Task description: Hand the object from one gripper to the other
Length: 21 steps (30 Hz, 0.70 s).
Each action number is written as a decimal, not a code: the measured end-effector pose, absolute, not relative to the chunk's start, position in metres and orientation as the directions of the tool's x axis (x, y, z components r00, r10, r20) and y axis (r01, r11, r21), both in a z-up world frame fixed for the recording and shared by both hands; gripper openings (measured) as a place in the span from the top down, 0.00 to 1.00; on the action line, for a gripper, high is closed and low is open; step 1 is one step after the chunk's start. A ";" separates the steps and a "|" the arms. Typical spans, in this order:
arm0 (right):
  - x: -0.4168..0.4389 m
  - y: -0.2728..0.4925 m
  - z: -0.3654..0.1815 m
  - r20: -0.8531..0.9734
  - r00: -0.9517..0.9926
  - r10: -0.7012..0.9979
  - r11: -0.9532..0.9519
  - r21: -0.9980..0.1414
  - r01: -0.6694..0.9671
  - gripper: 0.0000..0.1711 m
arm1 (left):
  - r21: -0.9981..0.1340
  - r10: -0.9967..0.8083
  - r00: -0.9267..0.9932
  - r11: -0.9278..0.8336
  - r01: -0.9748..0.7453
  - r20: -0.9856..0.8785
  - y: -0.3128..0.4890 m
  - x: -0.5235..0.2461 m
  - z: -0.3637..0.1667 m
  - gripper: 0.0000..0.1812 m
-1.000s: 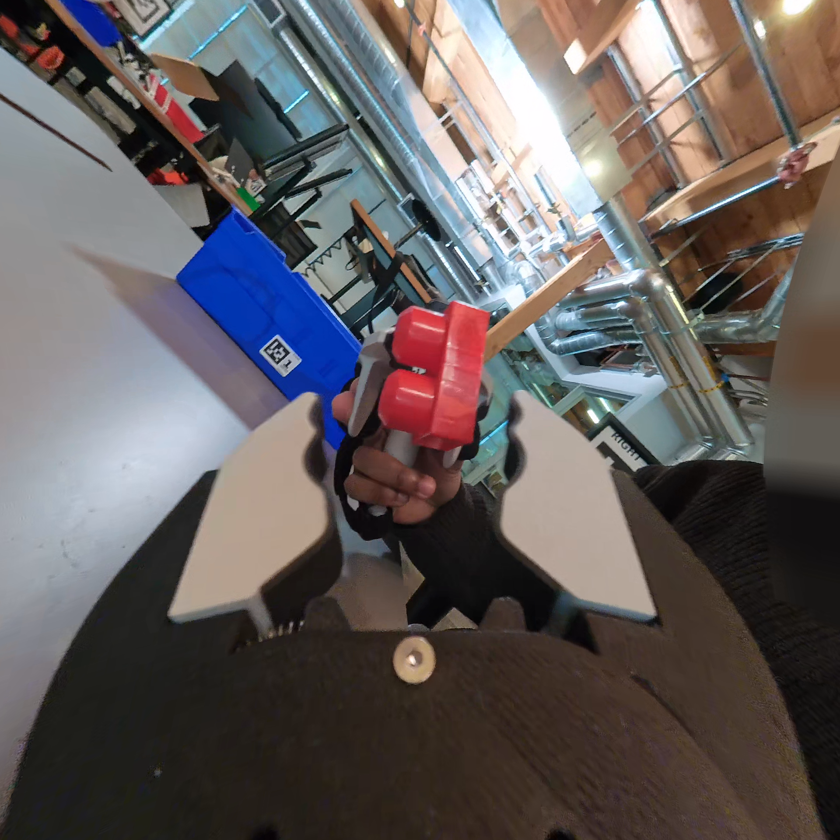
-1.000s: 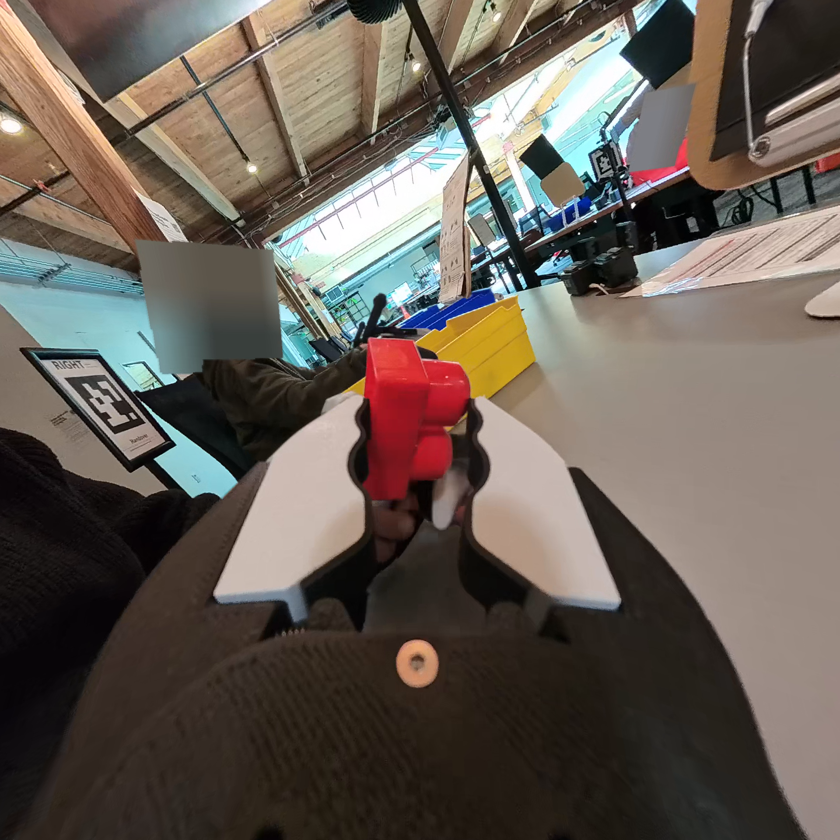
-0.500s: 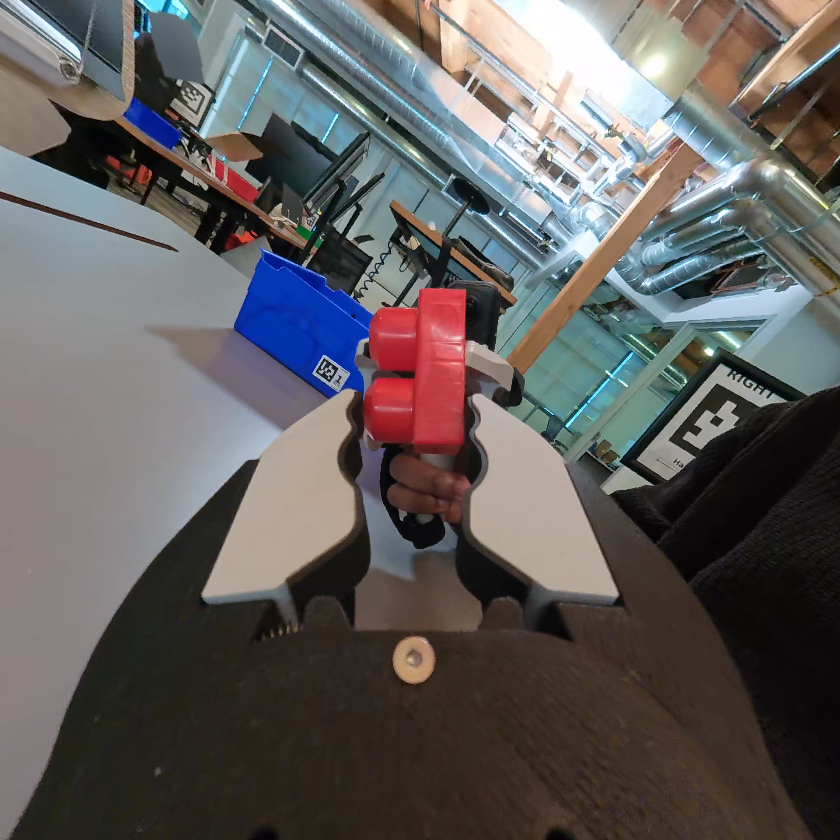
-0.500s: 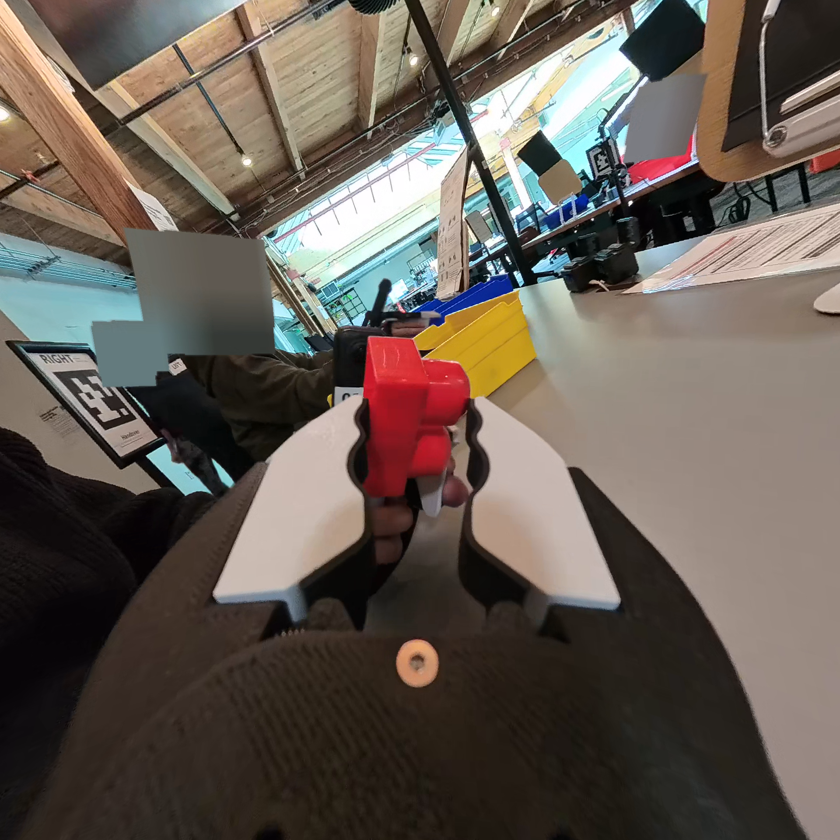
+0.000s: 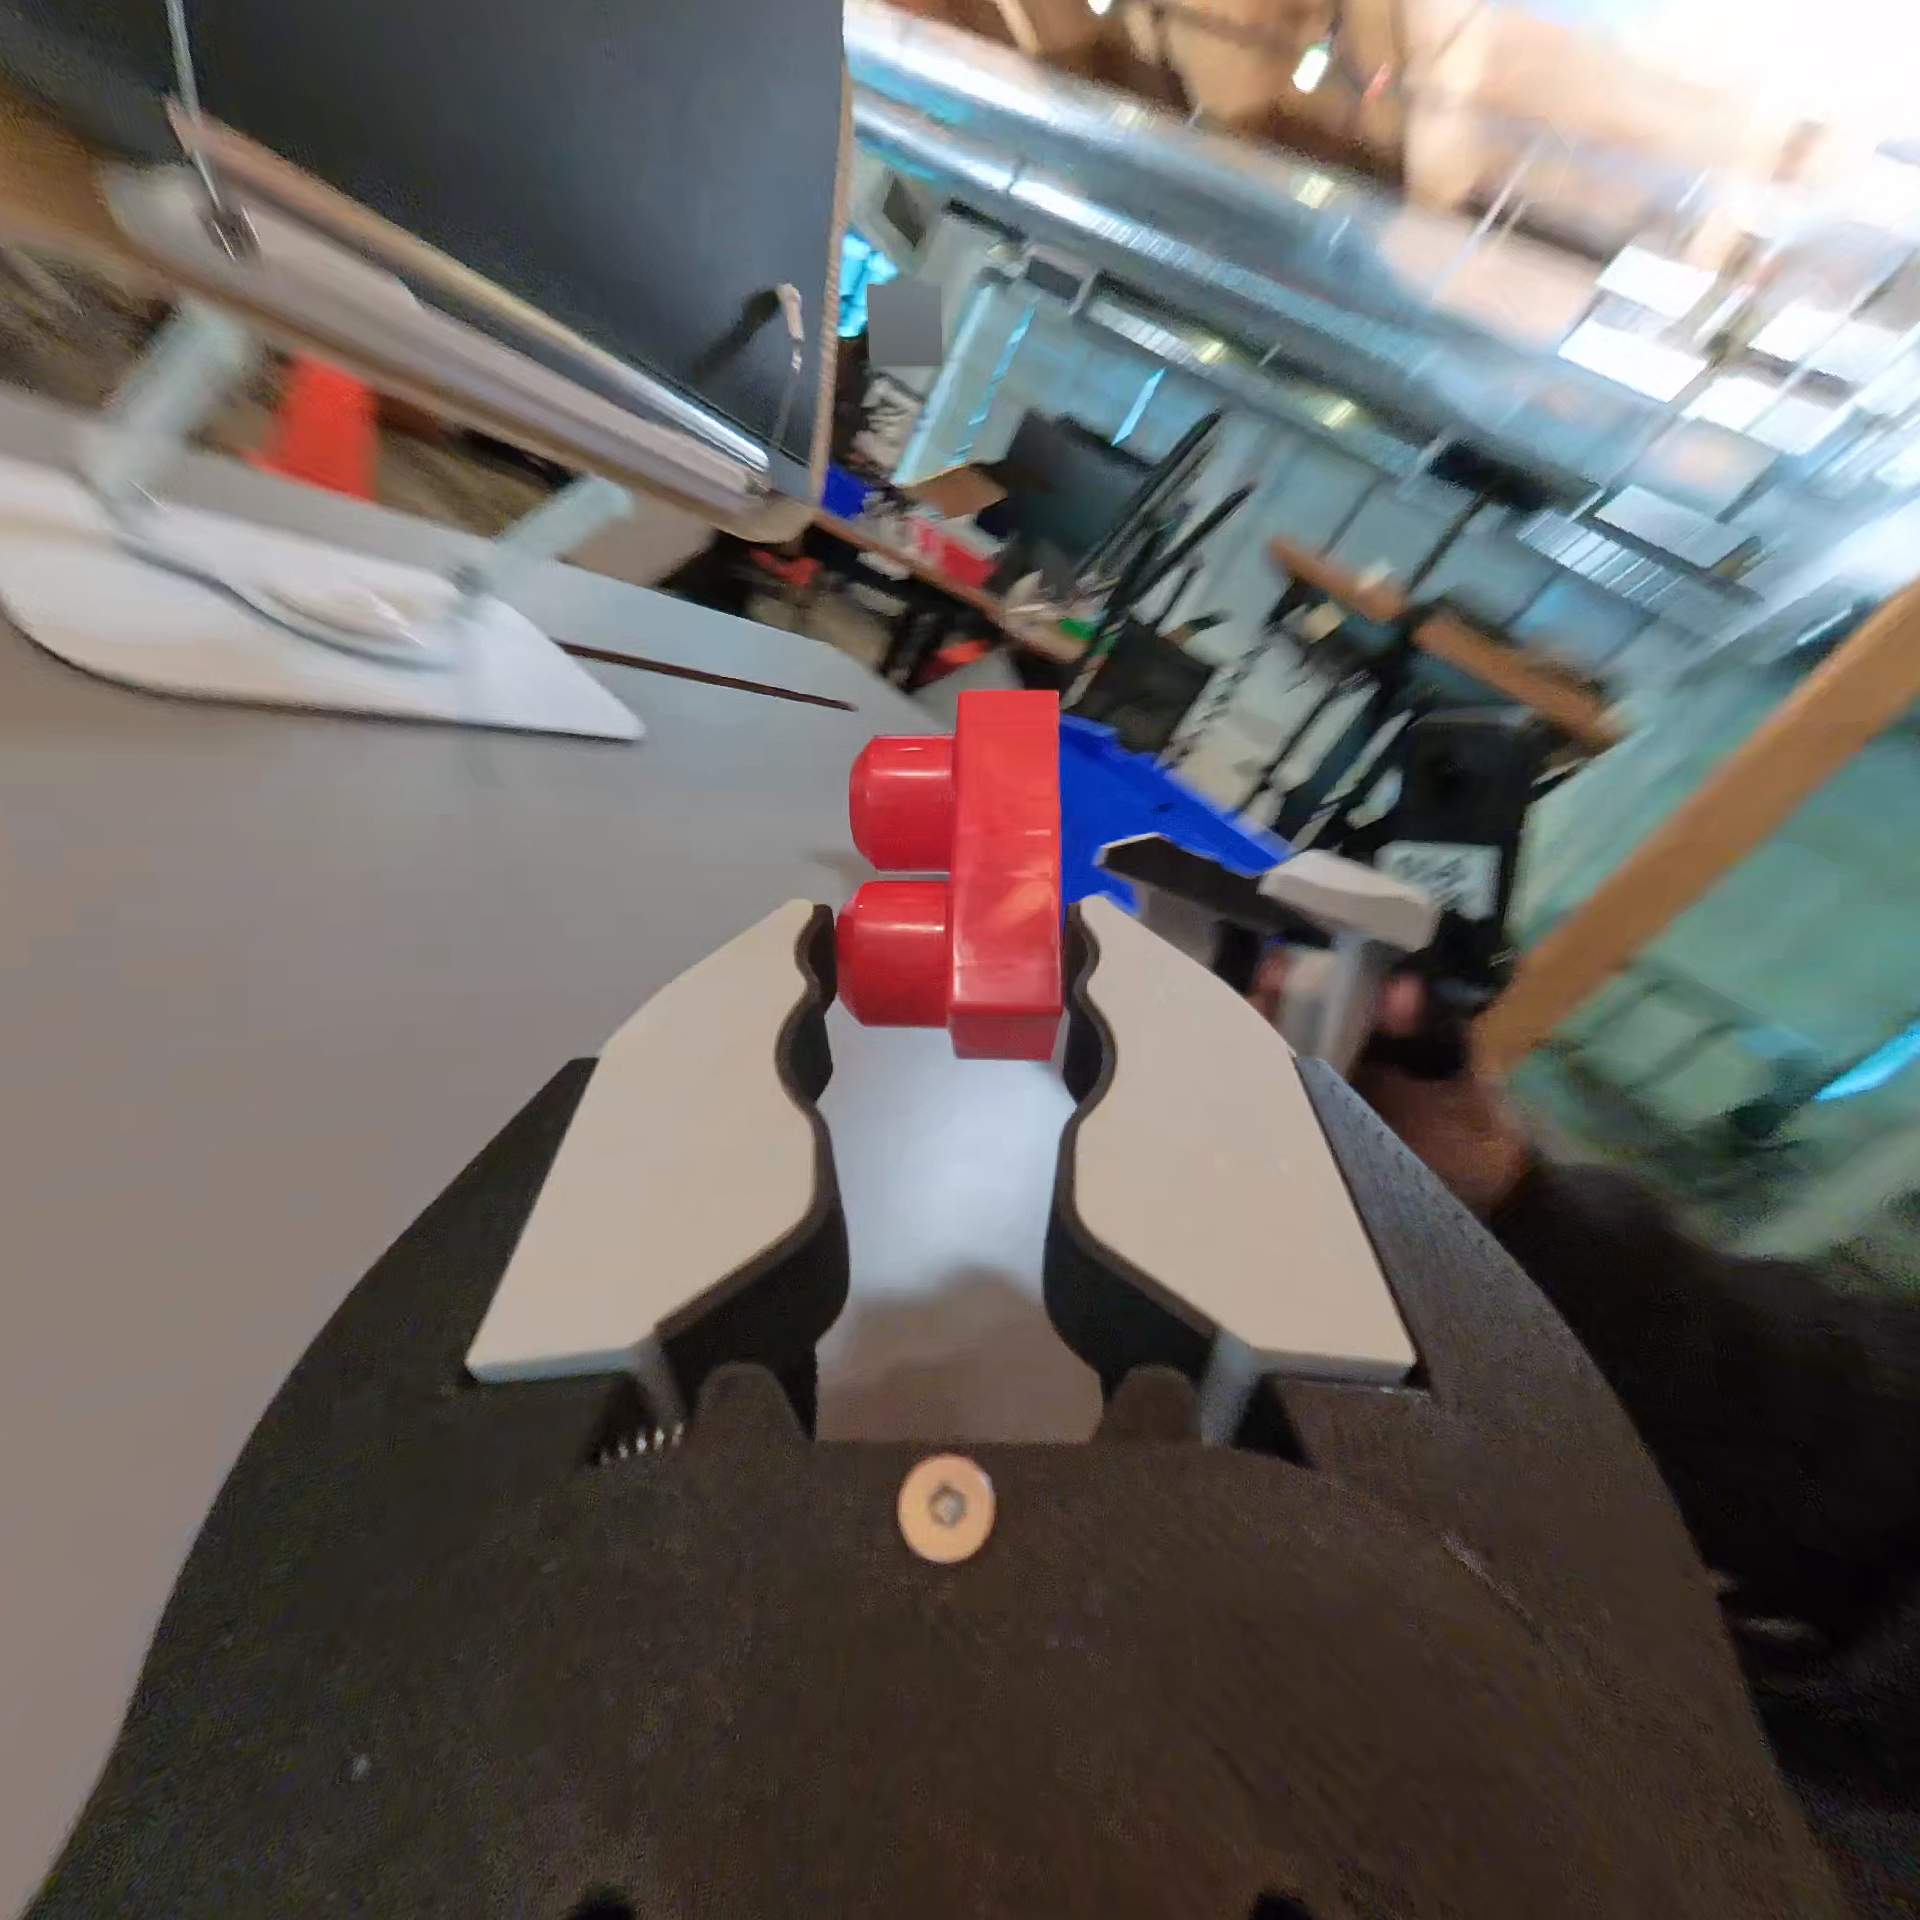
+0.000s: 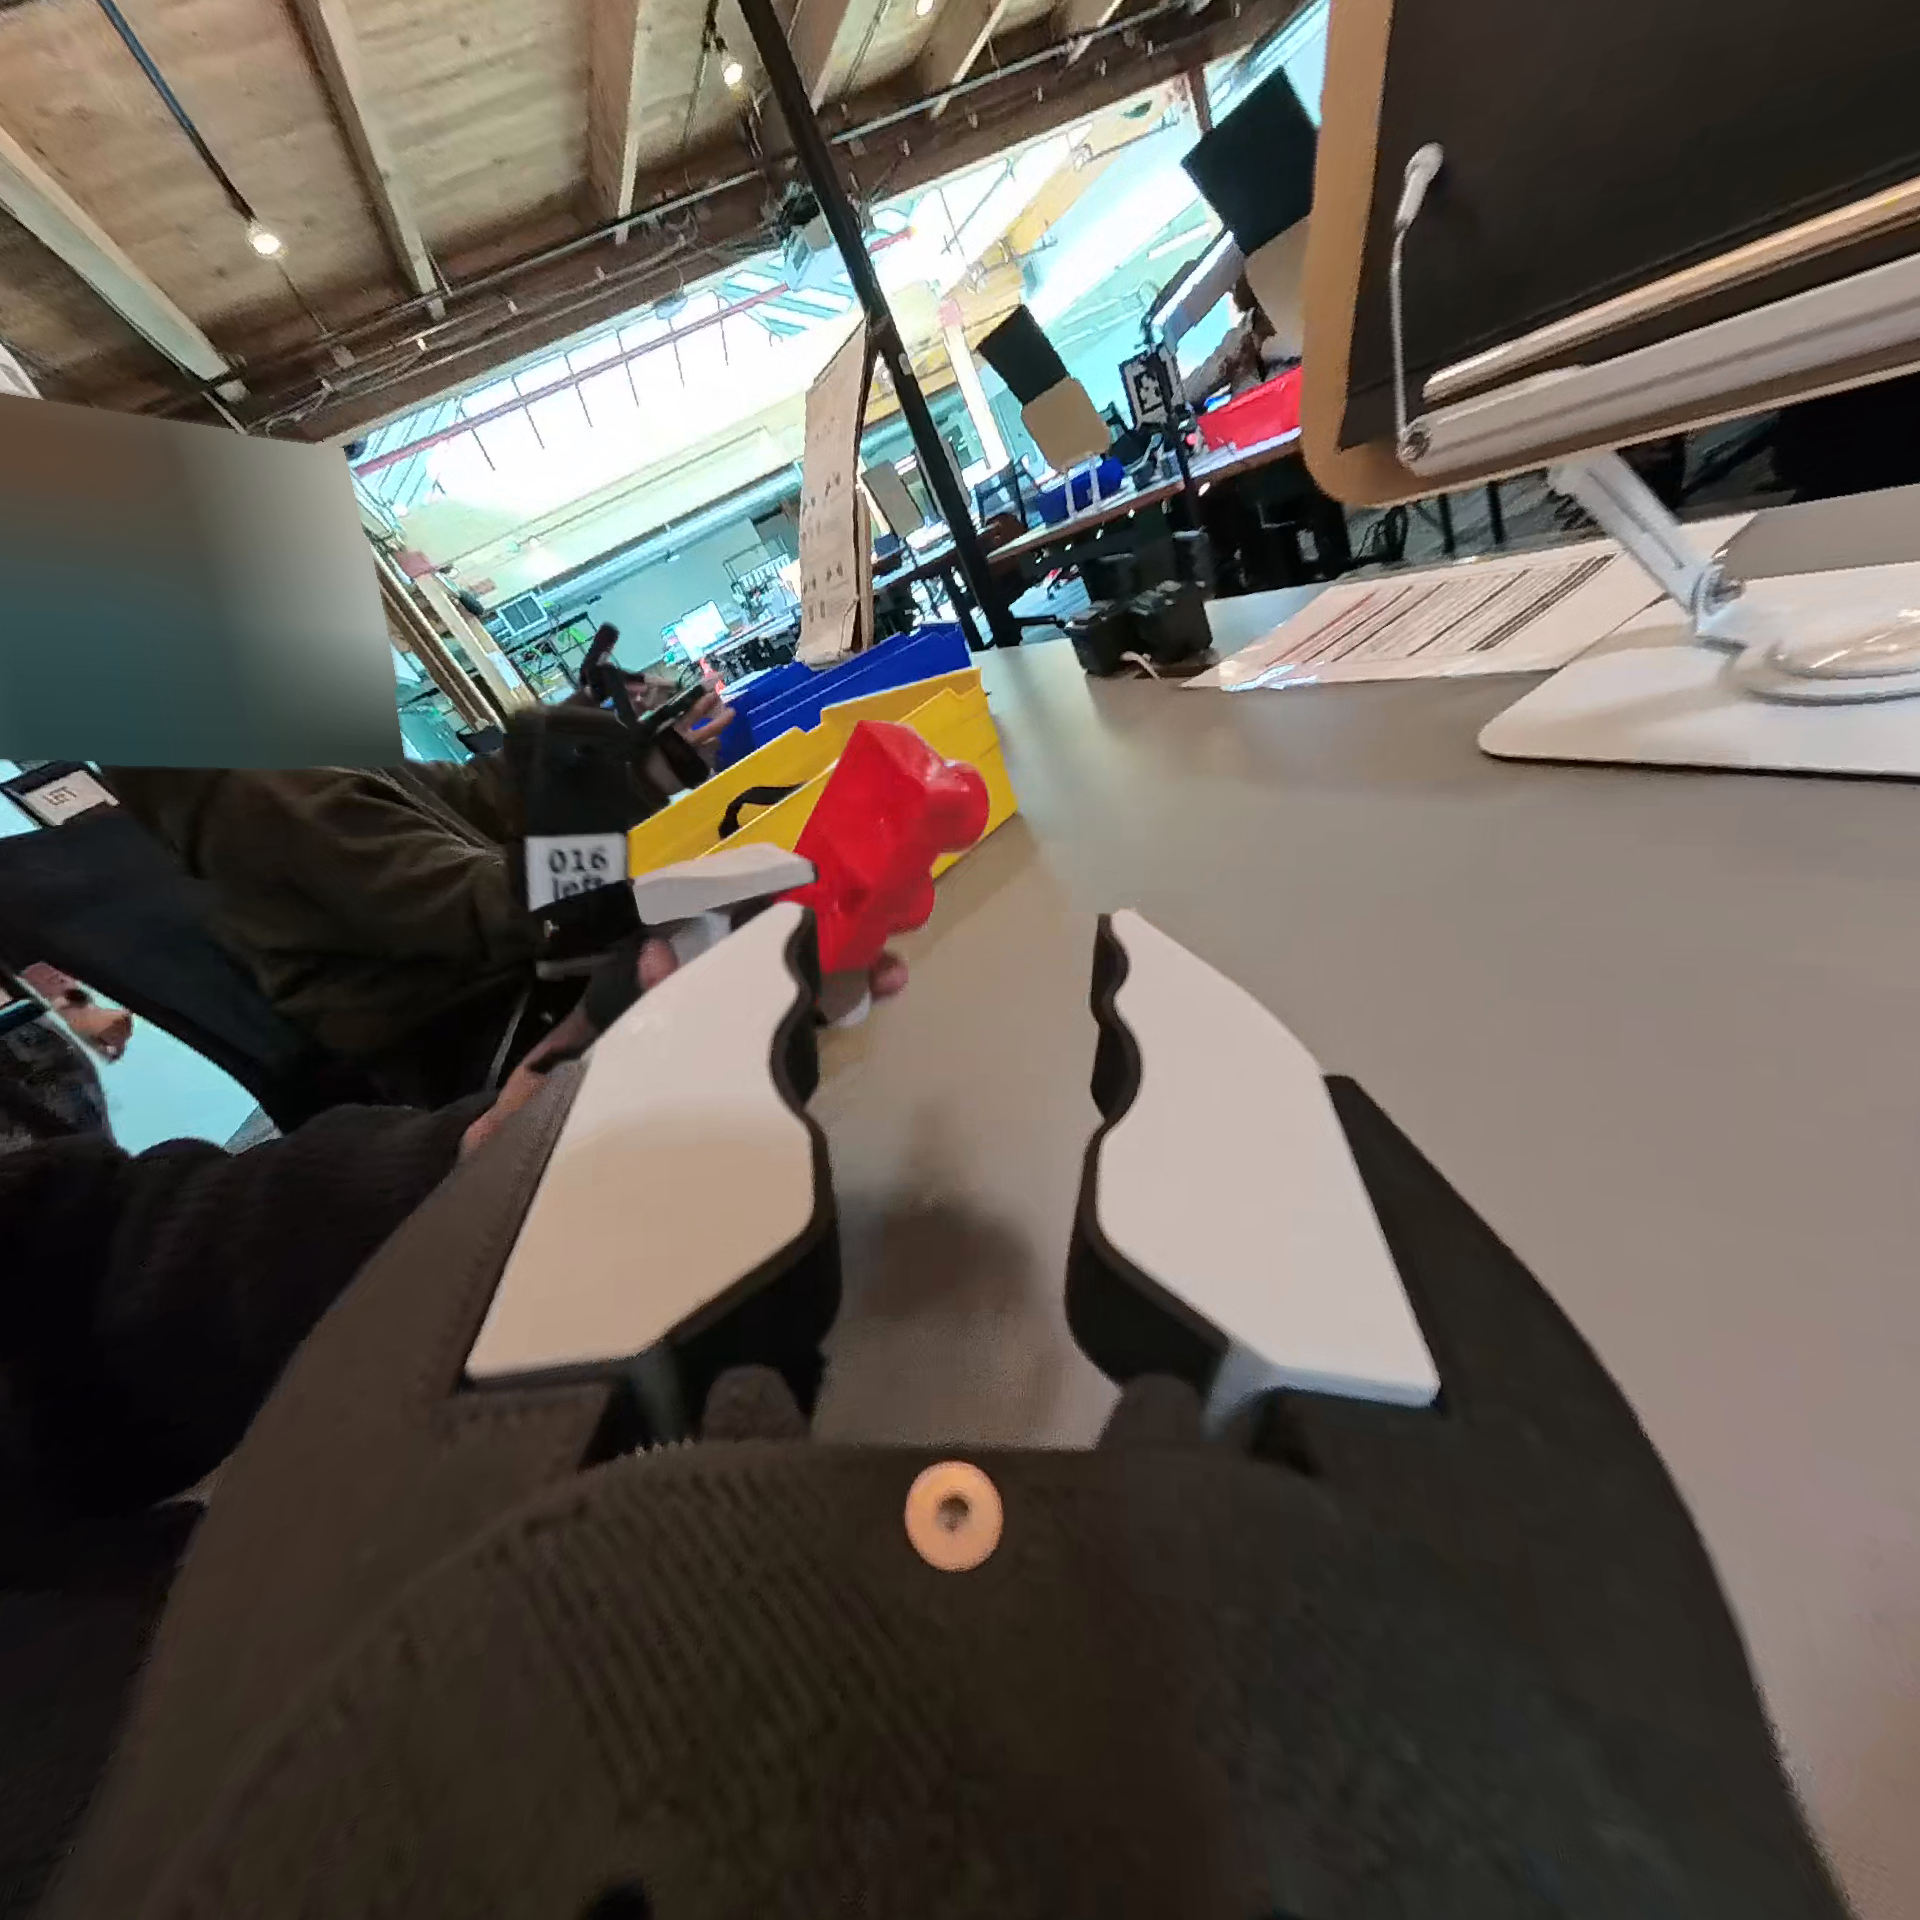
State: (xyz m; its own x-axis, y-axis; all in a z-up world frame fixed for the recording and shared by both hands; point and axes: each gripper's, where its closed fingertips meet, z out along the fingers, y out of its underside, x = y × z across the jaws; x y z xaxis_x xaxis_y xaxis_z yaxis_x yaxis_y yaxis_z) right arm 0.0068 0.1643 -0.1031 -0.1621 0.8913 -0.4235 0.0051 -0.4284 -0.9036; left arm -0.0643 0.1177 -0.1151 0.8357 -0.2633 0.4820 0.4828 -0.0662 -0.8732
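Note:
The red toy brick point(image 5: 997, 883) with two round studs is clamped between the fingers of my left gripper point(image 5: 945, 916), which is shut on it and holds it above the grey table point(image 5: 312, 987). My right gripper point(image 6: 951, 925) is open and empty, drawn back from the brick. In the right wrist view the brick point(image 6: 883, 831) sits up and to the left, held by the left gripper's white fingers point(image 6: 717, 878). In the left wrist view a finger of the right gripper point(image 5: 1340, 904) shows blurred off to the right, apart from the brick.
A yellow bin point(image 6: 935, 717) and a blue bin point(image 6: 831, 675) stand on the table behind the brick. A monitor point(image 6: 1610, 208) on a white stand base point(image 6: 1662, 727), a sheet of paper point(image 6: 1434, 613) and a small black device point(image 6: 1143, 623) lie to the right. A person in a dark sleeve point(image 6: 312, 904) is at the left.
My left gripper has closed on the red brick. My right gripper has opened, let go of it and moved away. Both views have swung down toward the table.

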 end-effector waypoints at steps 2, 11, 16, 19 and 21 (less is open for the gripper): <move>0.004 0.157 -0.106 -0.429 -0.175 0.886 -0.430 -0.902 0.034 0.70 | -0.970 -0.191 0.951 -0.051 0.240 0.245 0.117 -0.066 -0.112 0.77; -0.004 0.146 -0.119 -0.498 -0.185 0.847 -0.485 -0.867 0.113 0.65 | -0.926 -0.154 0.919 -0.052 -0.375 -0.363 0.120 -0.027 -0.124 0.77; -0.005 0.138 -0.121 -0.620 -0.239 0.747 -0.598 -0.784 0.166 0.70 | -0.865 -0.204 0.843 0.043 -0.501 -0.498 0.116 -0.003 -0.123 0.77; -0.003 0.133 -0.123 -0.706 -0.279 0.651 -0.667 -0.708 0.234 0.78 | -0.851 -0.207 0.828 0.052 -0.522 -0.521 0.116 -0.002 -0.124 0.76; -0.003 0.134 -0.125 -0.714 -0.273 0.645 -0.669 -0.700 0.251 0.78 | -0.864 -0.216 0.840 0.046 -0.501 -0.499 0.117 -0.002 -0.126 0.76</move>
State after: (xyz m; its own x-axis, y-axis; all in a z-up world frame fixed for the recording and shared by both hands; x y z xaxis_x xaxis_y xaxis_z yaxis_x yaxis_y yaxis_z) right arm -0.0027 0.1337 -0.1248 -0.2725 0.6449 -0.7140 0.2513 -0.6686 -0.6998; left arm -0.0017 0.1172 -0.1259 0.8395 -0.2158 -0.4986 -0.5013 0.0463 -0.8640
